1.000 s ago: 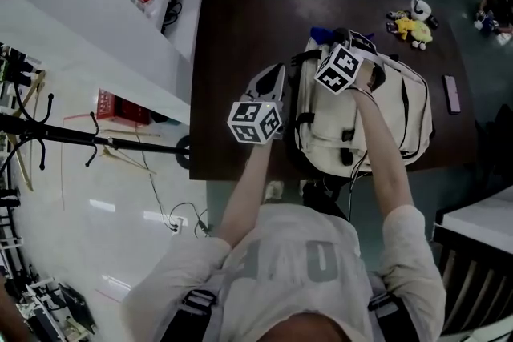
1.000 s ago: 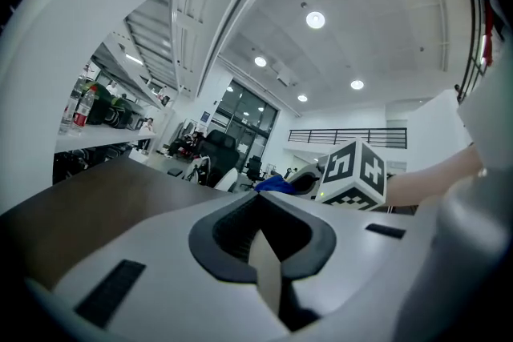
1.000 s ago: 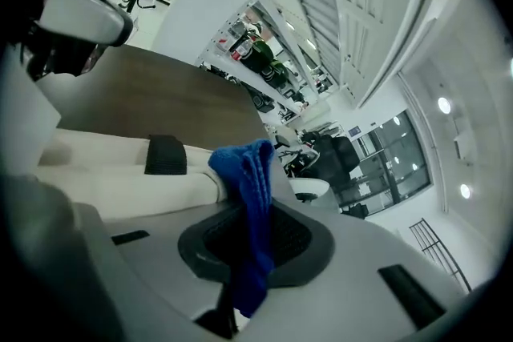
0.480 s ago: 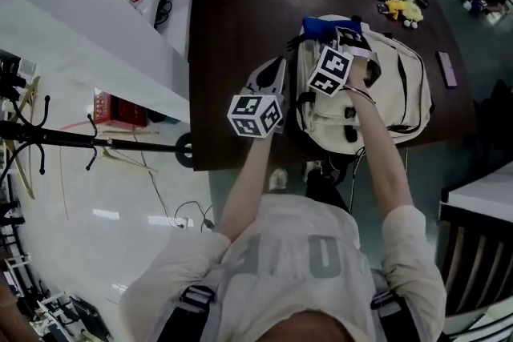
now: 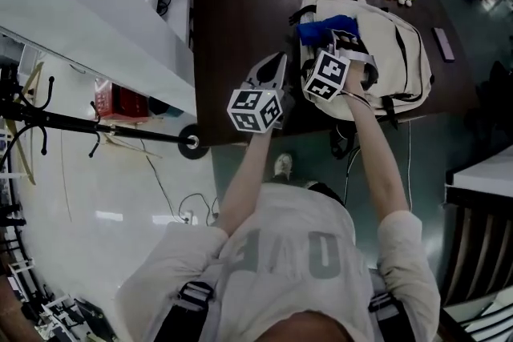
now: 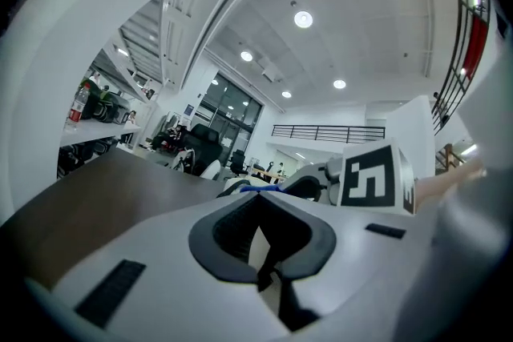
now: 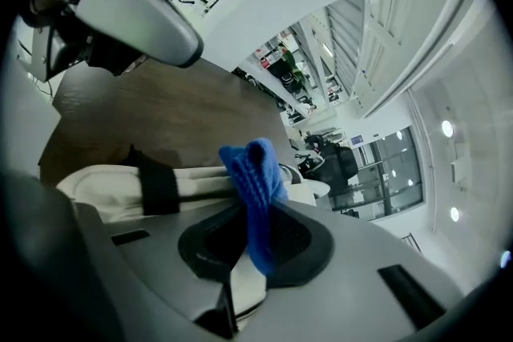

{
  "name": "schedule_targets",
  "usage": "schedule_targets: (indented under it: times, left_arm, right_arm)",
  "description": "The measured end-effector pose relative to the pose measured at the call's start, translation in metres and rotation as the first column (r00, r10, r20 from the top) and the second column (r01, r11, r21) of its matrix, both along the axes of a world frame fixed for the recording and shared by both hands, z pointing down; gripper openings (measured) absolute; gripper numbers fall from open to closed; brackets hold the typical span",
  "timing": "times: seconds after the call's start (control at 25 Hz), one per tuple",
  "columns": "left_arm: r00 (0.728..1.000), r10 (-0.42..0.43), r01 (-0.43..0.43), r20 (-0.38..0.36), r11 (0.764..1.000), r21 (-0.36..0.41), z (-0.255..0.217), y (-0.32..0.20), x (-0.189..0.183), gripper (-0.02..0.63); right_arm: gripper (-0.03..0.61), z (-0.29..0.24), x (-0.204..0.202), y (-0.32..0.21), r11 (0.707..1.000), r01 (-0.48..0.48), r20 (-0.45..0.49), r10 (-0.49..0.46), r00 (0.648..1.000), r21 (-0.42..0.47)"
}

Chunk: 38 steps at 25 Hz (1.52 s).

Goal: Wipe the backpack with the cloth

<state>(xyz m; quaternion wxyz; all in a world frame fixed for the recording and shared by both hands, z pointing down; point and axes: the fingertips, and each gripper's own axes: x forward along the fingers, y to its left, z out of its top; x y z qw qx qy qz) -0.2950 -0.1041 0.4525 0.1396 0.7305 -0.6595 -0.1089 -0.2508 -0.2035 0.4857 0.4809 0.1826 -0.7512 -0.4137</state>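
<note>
Cloth [image 7: 255,172] pinched in right tongs [image 7: 244,248]; blue fold protruding past tips, so fabric rather than tongs can be pressed on backpack [image 5: 397,52]; cloth resting on backpack top, toward its left side; backpack laid flat on desk [image 5: 232,20]; left tongs [image 5: 271,74] closed, empty, held just beside backpack, probably spare for steadying.

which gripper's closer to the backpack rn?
Right. The right gripper is over the backpack, jaws shut on the cloth; the left gripper hangs beside it, over the table.
</note>
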Motion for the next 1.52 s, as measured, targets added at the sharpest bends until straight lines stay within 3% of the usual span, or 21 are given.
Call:
schedule_targets:
  times: [0.28, 0.68, 1.52]
  left_arm:
    - [0.999, -0.047, 0.047, -0.008, 0.999, -0.005, 0.002, 0.054, 0.024, 0.005]
    - [0.996, -0.087, 0.087, 0.005, 0.996, 0.009, -0.001, 0.119, 0.059, 0.005]
    - [0.994, -0.111, 0.11, 0.012, 0.993, 0.029, -0.007, 0.138, 0.109, 0.005]
  right_arm:
    - [0.041, 0.029, 0.037, 0.061, 0.999, -0.002, 0.011, 0.002, 1.0, -0.038]
    - [0.041, 0.059, 0.077, 0.128, 0.998, 0.029, -0.064, -0.033, 0.997, -0.049]
    - [0.041, 0.08, 0.106, 0.164, 0.993, 0.088, -0.099, -0.096, 0.99, -0.083]
